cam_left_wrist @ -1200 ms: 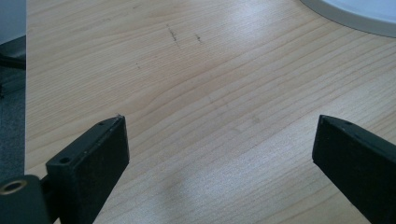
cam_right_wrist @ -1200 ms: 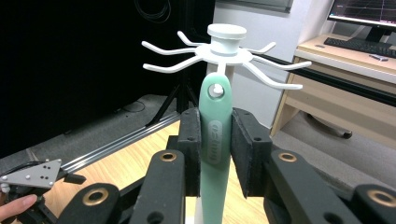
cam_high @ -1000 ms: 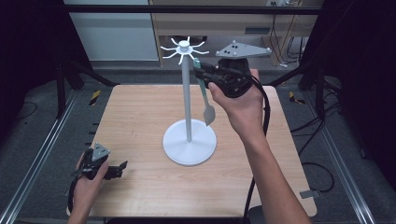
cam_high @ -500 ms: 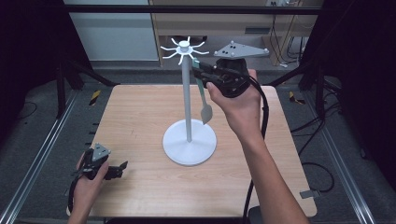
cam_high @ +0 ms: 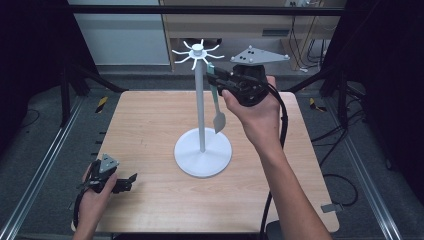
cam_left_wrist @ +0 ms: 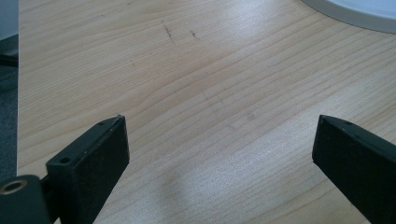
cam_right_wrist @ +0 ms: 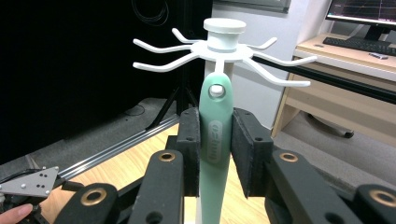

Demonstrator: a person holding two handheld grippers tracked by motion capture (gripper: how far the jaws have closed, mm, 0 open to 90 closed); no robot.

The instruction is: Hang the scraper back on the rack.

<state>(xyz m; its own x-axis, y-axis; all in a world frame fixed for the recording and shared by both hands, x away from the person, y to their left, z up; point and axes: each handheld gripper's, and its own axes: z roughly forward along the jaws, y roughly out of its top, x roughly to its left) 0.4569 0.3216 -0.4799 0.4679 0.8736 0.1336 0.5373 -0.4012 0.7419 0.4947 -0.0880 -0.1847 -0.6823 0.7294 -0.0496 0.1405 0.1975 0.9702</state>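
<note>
Spatula [cam_right_wrist: 215, 140] is being gripped by the right tongs [cam_right_wrist: 215, 149] with its hole already over a stand [cam_high: 202, 150] hook, release being left, while the left tongs [cam_left_wrist: 219, 154] are being rested open on the counter [cam_high: 150, 125].

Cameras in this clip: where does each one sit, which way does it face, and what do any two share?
High view: above the table, facing forward and down; both forearms, left gripper, right gripper.
Left gripper view: rides the left gripper, facing bare wood; open jaws.
Right gripper view: faces the rack; jaws clamp the green utensil.
Shared: rack and utensil.
</note>
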